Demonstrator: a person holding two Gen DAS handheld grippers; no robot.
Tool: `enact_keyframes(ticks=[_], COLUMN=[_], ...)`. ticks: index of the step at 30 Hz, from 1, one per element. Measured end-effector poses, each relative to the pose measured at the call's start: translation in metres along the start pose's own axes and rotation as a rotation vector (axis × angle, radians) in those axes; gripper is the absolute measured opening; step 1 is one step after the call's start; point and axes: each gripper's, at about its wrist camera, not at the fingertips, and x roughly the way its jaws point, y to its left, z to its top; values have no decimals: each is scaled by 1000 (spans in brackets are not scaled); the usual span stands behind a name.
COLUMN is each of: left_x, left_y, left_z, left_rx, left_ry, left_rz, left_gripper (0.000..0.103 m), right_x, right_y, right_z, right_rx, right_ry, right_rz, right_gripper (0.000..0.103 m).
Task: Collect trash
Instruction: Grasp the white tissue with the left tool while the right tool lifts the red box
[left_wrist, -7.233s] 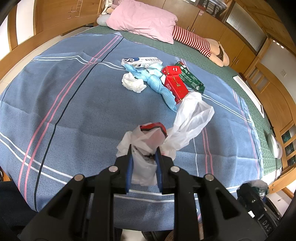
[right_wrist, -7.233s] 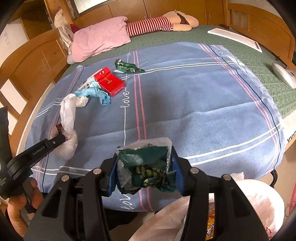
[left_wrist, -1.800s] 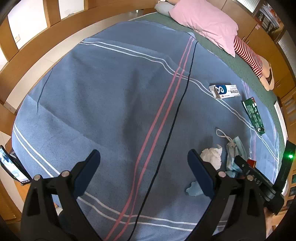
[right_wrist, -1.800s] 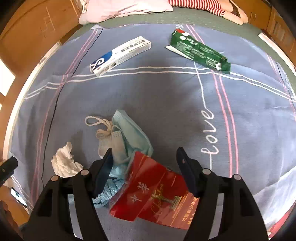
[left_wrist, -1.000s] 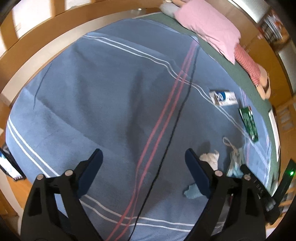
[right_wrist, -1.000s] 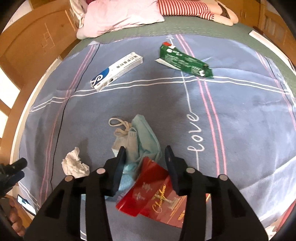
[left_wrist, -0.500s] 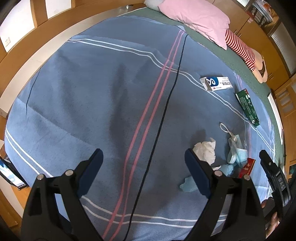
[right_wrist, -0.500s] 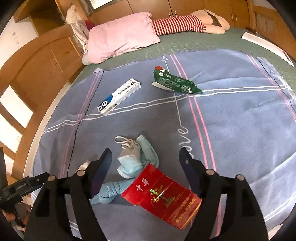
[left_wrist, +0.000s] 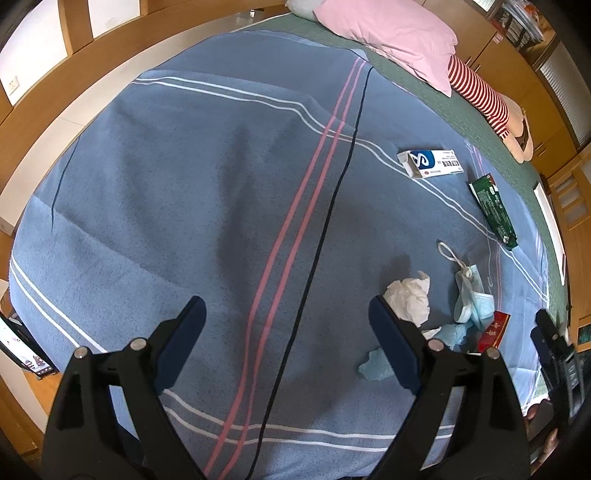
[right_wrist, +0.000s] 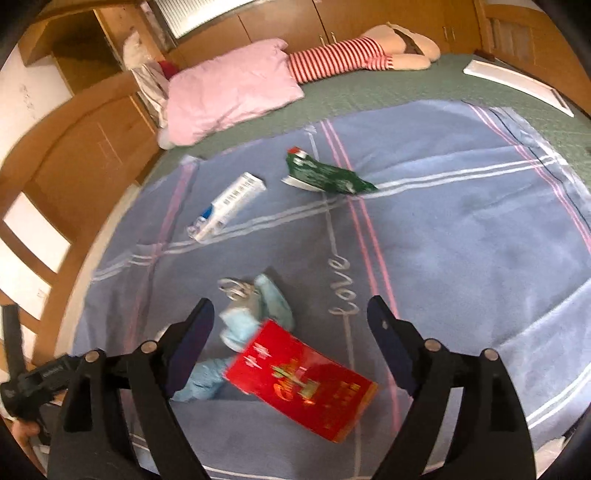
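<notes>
Trash lies scattered on the blue striped blanket (left_wrist: 192, 192) of the bed, and the nearest piece to the right gripper (right_wrist: 290, 325) is the red carton (right_wrist: 301, 376), flat on the blanket just below and between its widely spread, empty jaws. Touching the carton's upper left edge is a crumpled blue face mask (right_wrist: 255, 314); beyond, well apart, lie a white and blue toothpaste box (right_wrist: 225, 208) and a green wrapper (right_wrist: 325, 177).

The left gripper (left_wrist: 290, 341) is also spread wide and holds nothing, hovering over bare blanket; a crumpled white tissue (left_wrist: 410, 297) sits just beside its right-hand finger.

The step in hand looks like picking up the red carton. To do it well, I would bring the right gripper down squarely over the carton's narrower dimension, close on an edge instead of the flat face, and keep the mask out of the bite unless both are wanted.

The left wrist view shows the tissue and the mask's ear loop clearly, with only a sliver of the carton (left_wrist: 493, 330); the tissue is almost hidden behind the finger in the right wrist view. That view, though motion-blurred, alone shows the carton's full face. No bag or bin is visible in either.
</notes>
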Motion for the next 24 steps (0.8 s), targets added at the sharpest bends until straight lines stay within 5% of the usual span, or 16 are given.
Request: enact_keyframes(ticks=[7,14,17,21,22,24], left_x=[0,0,-13,-19,-18,-14], left_y=[-3,-2,13,26,26,22], left_z=[-1,1,6,9,9,10], left_rx=[13,9,-72,-136,-132,-115], left_ry=[0,-3,-77,-124,-118,-101], left_rz=[2,0,-20,-19,-20,-27], left_gripper=[89,89,89,79,69,67], right_x=[9,34,46,46,46,44], right_y=[-15,22,31,42,44,46], right_z=[-23,-47,-51,-54,-56,-57], right_rx=[-4,-247,-288,-321,-330,-342], right_ry=[84,191,217,234,237,235], right_rz=[-69,-160,-159,-108,-110,-113], right_gripper=[83,83,81,38,31,23])
